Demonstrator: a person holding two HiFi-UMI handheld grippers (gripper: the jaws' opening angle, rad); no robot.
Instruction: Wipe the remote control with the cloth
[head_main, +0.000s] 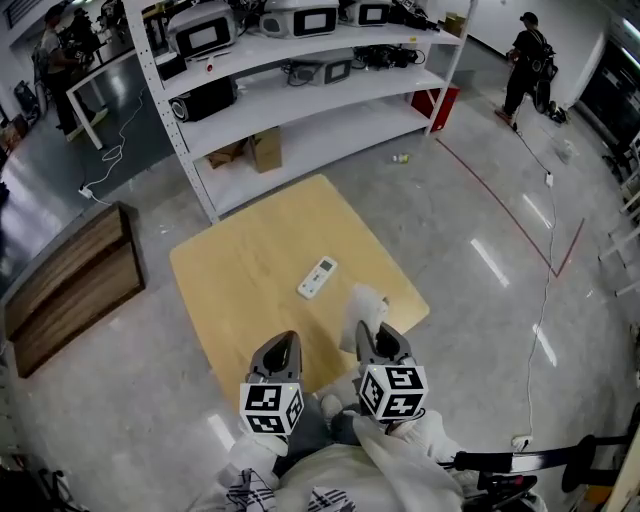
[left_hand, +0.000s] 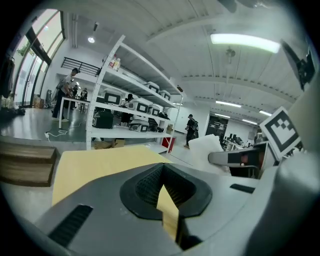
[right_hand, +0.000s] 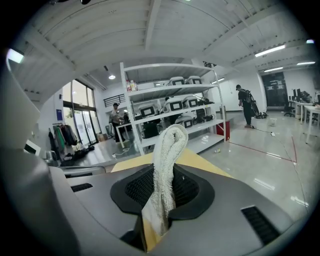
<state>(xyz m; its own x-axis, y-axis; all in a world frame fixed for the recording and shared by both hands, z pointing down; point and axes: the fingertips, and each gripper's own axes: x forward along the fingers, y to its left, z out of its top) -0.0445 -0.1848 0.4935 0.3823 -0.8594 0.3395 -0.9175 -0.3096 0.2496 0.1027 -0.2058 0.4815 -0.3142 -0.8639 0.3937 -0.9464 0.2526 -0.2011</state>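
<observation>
Right gripper (head_main: 374, 335): fingers (right_hand: 220, 205) clamped on the cloth (head_main: 366, 303); left gripper (head_main: 282, 348) fingers closed, empty; remote control (head_main: 317, 277) lies on the desk (head_main: 240, 270) just ahead; I'd lower the cloth flat onto it, left steadying one end.

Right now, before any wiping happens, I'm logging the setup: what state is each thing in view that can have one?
left claw: shut, nothing in it.
right claw: shut on the cloth.
cloth: folded, sticking up out of the right claw, not touching the remote control.
remote control: lying flat on the table, nothing touching it, not yet wiped.
</observation>
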